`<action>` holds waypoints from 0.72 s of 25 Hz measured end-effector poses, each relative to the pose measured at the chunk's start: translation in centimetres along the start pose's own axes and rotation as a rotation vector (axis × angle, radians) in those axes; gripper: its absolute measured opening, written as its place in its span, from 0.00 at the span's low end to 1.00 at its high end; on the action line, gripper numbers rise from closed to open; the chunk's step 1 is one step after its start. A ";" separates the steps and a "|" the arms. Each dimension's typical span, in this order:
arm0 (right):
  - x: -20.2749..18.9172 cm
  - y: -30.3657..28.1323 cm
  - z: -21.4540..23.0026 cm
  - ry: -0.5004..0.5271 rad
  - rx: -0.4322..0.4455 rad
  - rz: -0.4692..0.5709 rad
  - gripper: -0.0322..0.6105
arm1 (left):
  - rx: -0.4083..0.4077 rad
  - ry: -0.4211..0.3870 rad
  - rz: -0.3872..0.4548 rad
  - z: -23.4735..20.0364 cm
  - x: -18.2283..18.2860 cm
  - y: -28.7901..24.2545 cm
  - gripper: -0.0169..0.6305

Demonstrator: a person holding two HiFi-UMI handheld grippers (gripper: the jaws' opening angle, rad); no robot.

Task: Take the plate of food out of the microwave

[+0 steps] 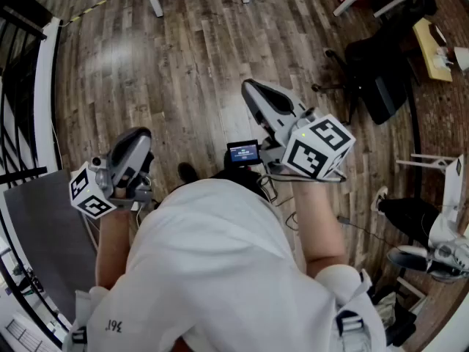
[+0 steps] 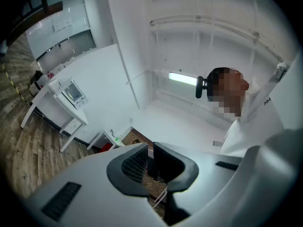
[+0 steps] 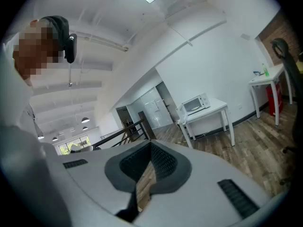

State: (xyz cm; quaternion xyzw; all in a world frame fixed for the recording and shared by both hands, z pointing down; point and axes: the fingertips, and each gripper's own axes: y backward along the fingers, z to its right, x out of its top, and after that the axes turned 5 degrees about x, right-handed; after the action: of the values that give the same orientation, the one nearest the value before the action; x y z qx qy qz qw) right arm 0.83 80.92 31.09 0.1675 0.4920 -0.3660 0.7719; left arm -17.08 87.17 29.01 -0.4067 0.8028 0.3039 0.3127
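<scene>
A wooden floor [image 1: 183,57] spreads below. The person's white shirt [image 1: 227,270] fills 6 o'clock. The left tongs [image 1: 133,147] sit at 9 o'clock, the right tongs [image 1: 256,97] near centre toward 1 o'clock. A black office chair [image 1: 381,72] stands at 2 o'clock.

The head camera sits above the person's white-shirted back [image 1: 220,255] and faces steeply down at the wooden floor [image 1: 183,64], close over the left gripper [image 1: 141,134] and the right gripper [image 1: 249,88].

The left gripper view rides just behind its own jaws and tilts upward toward wall and ceiling. The microwave [image 2: 72,92] stands far off on its white table [image 2: 75,113], small, in the left part of the frame.

The right gripper view looks nearly level along its jaws, and the microwave is far ahead, a little right of centre.

Both gripper views share the microwave, its table, the floor before it and the head camera [image 2: 200,86]. With the head view they share only the floor.
</scene>
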 end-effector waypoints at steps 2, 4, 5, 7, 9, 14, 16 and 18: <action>0.4 -0.3 0.1 0.028 -0.002 0.000 0.04 | 0.000 -0.005 -0.001 -0.2 0.1 -0.2 0.09; 0.6 -0.4 0.2 0.045 -0.004 -0.001 0.04 | 0.000 -0.006 -0.004 -0.3 0.1 -0.4 0.09; 0.6 -0.4 0.2 0.049 -0.006 -0.001 0.04 | 0.000 -0.005 -0.006 -0.3 0.1 -0.4 0.09; 0.6 -0.3 0.3 0.053 -0.009 -0.002 0.04 | 0.002 -0.001 -0.011 -0.4 -0.1 -0.5 0.09; 0.6 -0.3 0.4 0.058 -0.011 -0.004 0.04 | 0.005 0.003 -0.016 -0.5 -0.2 -0.5 0.09; 0.4 -0.3 0.4 0.065 -0.012 -0.009 0.04 | 0.008 0.008 -0.021 -0.6 -0.4 -0.6 0.09; 0.3 -0.4 0.4 0.066 -0.013 -0.010 0.04 | 0.009 0.010 -0.022 -0.7 -0.6 -0.5 0.09; 0.2 -0.5 0.3 0.055 -0.006 -0.009 0.04 | 0.011 0.011 -0.021 -0.7 -0.6 -0.5 0.09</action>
State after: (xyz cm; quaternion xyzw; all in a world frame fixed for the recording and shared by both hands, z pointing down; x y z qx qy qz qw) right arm 0.77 80.32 31.12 0.1731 0.5148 -0.3634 0.7569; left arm -16.57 86.73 29.78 -0.4152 0.8016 0.2941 0.3139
